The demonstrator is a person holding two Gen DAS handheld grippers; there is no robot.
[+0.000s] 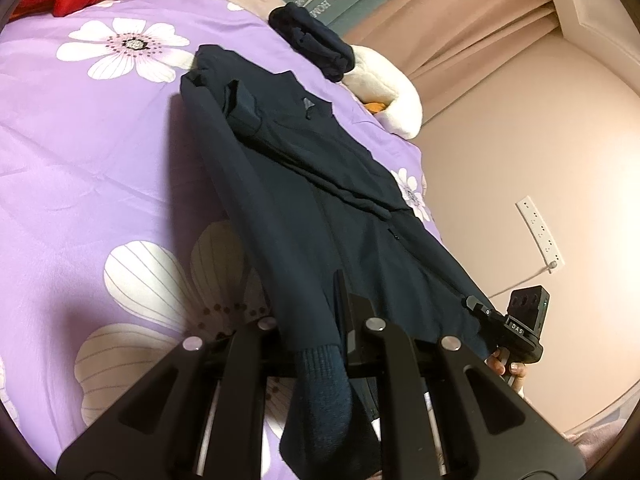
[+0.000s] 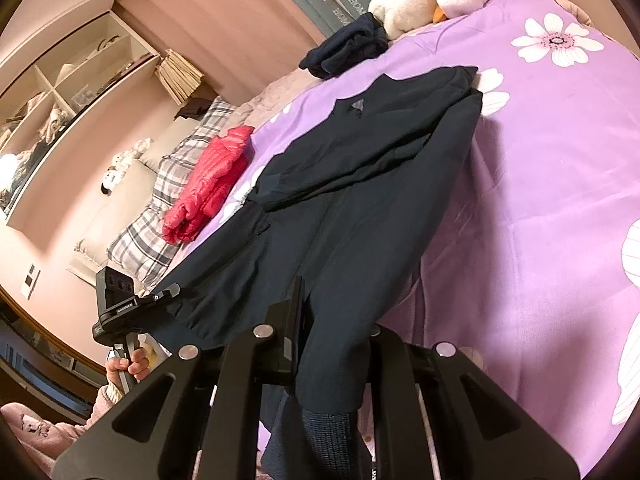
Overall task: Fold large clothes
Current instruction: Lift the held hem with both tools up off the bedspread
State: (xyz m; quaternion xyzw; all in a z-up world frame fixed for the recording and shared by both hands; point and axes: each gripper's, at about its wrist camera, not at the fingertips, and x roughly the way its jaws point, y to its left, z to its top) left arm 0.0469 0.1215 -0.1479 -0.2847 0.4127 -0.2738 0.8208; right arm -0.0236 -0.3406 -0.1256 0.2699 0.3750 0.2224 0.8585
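A dark navy jacket [image 1: 320,184] lies lengthwise on the purple flowered bedsheet [image 1: 100,140], collar at the far end and sleeves folded across its front. Its near hem is raised off the bed. My left gripper [image 1: 334,320] is shut on one hem corner, and a ribbed cuff hangs down between its arms. In the same view my right gripper [image 1: 474,304] pinches the other hem corner at the right. In the right wrist view the jacket [image 2: 360,184] drapes over my right gripper [image 2: 308,320], shut on the hem, and my left gripper [image 2: 172,291] grips the far corner.
A red puffer jacket [image 2: 208,184] lies folded beside a plaid pillow [image 2: 160,208]. A dark bundled garment [image 1: 316,44] and a white plush toy [image 1: 388,92] sit beyond the collar. A power strip [image 1: 540,232] hangs on the wall; shelves [image 2: 60,80] stand at the left.
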